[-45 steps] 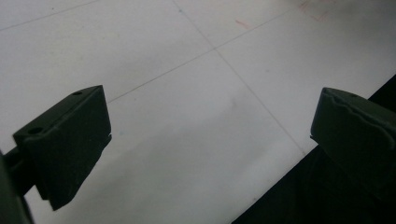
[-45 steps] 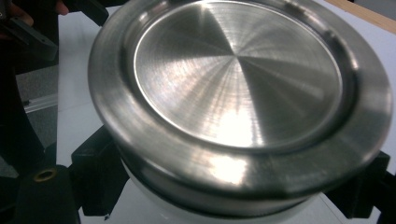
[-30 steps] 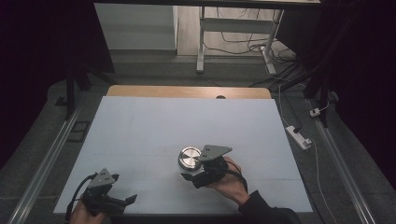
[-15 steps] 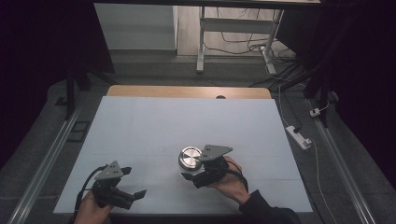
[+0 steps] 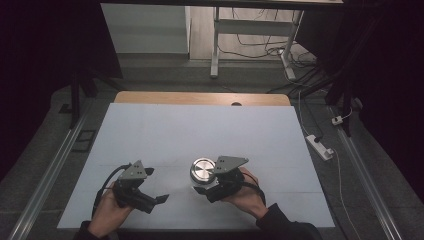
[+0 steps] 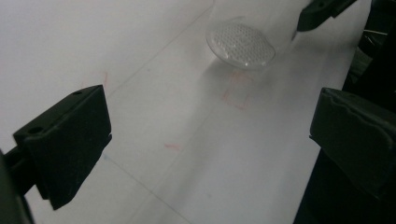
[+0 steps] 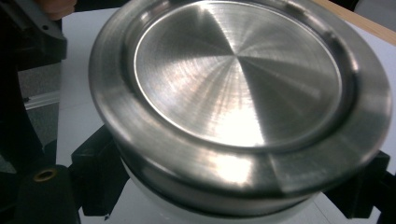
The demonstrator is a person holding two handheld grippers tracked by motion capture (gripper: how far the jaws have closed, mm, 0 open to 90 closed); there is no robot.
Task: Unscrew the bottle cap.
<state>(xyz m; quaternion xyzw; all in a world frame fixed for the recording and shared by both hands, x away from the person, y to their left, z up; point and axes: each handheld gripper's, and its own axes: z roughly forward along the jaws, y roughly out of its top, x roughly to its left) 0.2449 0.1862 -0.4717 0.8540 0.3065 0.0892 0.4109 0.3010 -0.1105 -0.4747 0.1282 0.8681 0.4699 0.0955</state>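
Worktop (image 5: 210, 125): white sheet over a wooden top, bare apart from the two claws and one object near the front edge.

Jar (image 5: 202, 171): a clear container with a brushed-metal lid (image 7: 238, 74), seen from the high view just right of centre. From the left gripper view its dimpled transparent base (image 6: 240, 44) appears tilted off the sheet, so it looks held up rather than standing.

Right claw (image 5: 206, 186): closed on the jar, jaws gripping the body just beneath the lid rim, one on each side; the hand has not shifted over the last second.

Left claw (image 5: 159, 199): jaws spread wide, nothing between them. Compared with a second ago it has travelled from the front-left corner toward the centre and lifted a little, and now points at the jar.

Reading: the left claw is closing in while the right steadies the jar, probably to take the lid or body. The two remain apart, with bare sheet between.
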